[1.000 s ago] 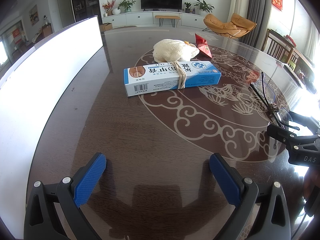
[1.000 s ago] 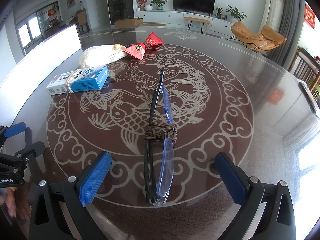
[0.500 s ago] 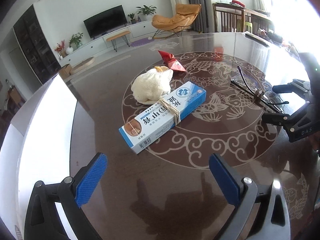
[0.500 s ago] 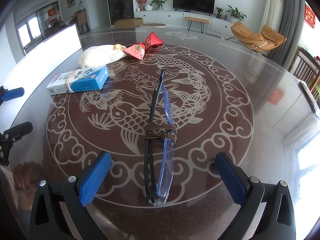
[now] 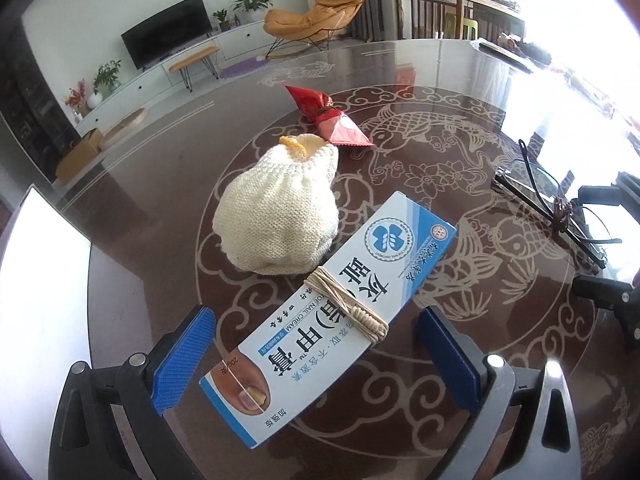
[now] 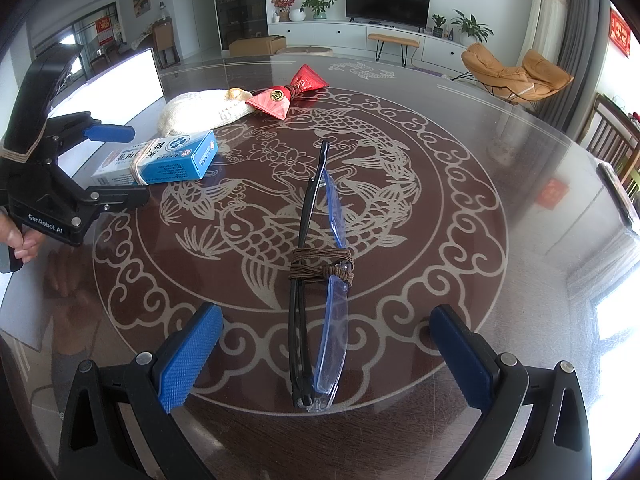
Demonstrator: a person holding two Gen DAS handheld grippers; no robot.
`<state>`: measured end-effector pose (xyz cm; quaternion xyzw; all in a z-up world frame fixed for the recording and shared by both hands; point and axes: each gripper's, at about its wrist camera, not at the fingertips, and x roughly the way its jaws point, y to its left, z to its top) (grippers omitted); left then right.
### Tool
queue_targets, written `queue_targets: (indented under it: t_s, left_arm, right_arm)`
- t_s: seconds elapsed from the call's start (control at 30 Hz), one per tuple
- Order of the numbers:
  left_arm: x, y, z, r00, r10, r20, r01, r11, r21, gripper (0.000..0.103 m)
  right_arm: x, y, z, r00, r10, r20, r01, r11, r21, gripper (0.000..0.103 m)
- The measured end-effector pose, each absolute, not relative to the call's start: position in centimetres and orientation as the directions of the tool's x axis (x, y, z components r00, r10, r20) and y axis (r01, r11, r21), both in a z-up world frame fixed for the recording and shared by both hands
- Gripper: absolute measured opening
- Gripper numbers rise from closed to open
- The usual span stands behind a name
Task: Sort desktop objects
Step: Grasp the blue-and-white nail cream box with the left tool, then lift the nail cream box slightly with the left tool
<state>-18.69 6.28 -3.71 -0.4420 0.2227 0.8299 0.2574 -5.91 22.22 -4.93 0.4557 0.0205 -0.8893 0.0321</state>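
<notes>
Your round glass table (image 6: 500, 152) carries four loose things, one of each. The knitted pouch (image 5: 276, 216) lies behind the nail cream box (image 5: 340, 308), which your left gripper (image 5: 316, 344) straddles with fingers spread, neither pad touching, seemingly lined up to close across its width. The folded glasses (image 6: 320, 264), cord-bound, lie lengthwise between your right gripper's (image 6: 324, 356) spread fingers. The red sachet (image 6: 280, 98) touches the pouch.

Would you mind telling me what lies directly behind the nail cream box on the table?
Behind the nail cream box lies a cream knitted pouch, with a red packet beyond it. Where box and pouch meet is hidden by the box, so contact cannot be judged.
</notes>
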Motion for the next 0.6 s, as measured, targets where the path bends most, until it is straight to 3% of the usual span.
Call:
queue_targets:
  t_s: [0.07,0.17,0.4,0.6]
  left_arm:
    - [-18.8,5.7,-3.3,-0.472,0.254,-0.844,-0.584,-0.807,0.083,0.063]
    - [-17.1,5.1,-3.1,-0.531,0.188,-0.827,-0.493,-0.862,0.121,0.044]
    - [-7.6,1.8,-3.2,-0.553,0.178,-0.814,-0.277,-0.961,-0.022,0.044]
    - [-3.8,1.4,-3.7,-0.582,0.149,-0.800,-0.231,-0.973,-0.013,0.046]
  right_arm:
    - [-5.9,22.2,-4.9,-0.583,-0.038,-0.812,0.076,-0.997,-0.007,0.103]
    - [-6.0,22.2,-4.9,-0.583,-0.038,-0.812,0.076,-0.997,-0.007,0.103]
    - [-6.0,22.2,-4.9,-0.583,-0.039,-0.812,0.076,-0.997,-0.007,0.103]
    - [-6.0,22.2,-4.9,-0.583,-0.039,-0.812,0.076,-0.997,-0.007,0.103]
